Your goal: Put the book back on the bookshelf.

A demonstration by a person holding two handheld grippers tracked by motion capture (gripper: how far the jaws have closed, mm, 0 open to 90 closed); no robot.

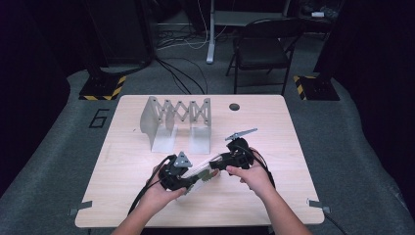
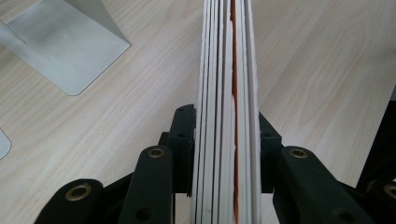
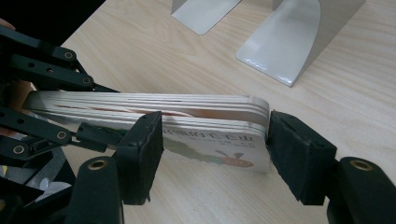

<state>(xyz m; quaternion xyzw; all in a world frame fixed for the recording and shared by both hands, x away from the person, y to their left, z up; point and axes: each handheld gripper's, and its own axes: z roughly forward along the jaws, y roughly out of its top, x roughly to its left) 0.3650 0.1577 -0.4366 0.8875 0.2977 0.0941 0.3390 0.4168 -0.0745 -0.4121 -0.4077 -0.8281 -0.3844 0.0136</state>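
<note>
Standing beyond held board book (image 1: 203,171), metal bookend rack (image 1: 177,122), apart

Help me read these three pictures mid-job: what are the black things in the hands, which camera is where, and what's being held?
No robot here: a person holds a black two-jaw gripper in each hand. The high view looks down on a wooden table, with the left gripper and the right gripper meeting near its front. Each of the other two pictures comes from a camera riding on one gripper, looking along its jaws. Between them is a thick board book. In the left gripper view the jaws press its two covers, edge-on. In the right gripper view the jaws sit across one end of the book, shut on it, with the left gripper behind. Farther back on the table stands a grey metal expanding book rack.
</note>
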